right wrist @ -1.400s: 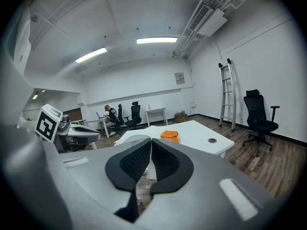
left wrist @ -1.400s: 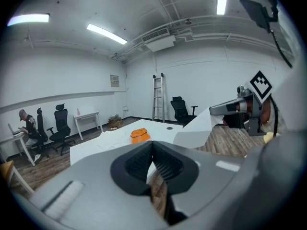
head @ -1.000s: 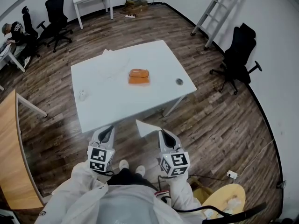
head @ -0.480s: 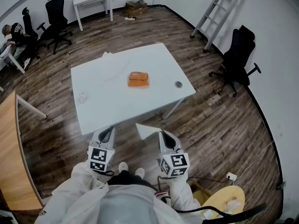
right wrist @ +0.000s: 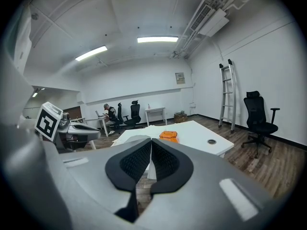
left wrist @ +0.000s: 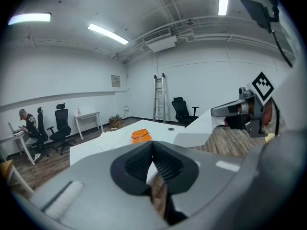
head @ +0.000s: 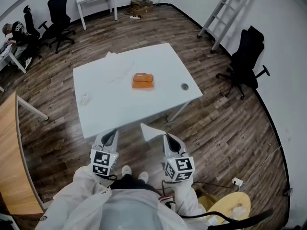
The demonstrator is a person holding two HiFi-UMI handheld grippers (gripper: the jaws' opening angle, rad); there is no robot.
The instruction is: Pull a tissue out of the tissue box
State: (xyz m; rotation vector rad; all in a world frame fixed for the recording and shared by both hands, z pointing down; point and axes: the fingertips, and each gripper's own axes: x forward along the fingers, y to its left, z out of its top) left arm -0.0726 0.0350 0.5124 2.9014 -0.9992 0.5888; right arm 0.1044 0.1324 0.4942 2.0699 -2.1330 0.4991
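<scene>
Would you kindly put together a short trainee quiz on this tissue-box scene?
1. True or false: the orange tissue box sits on the white table.
2. The right hand-held gripper is: A shut on a tissue, B open and empty, C shut on a cup.
3. Fill in: near the black chair, against the wall, stands a ___.
Key: 1 true; 2 A, the tissue; 3 ladder.
</scene>
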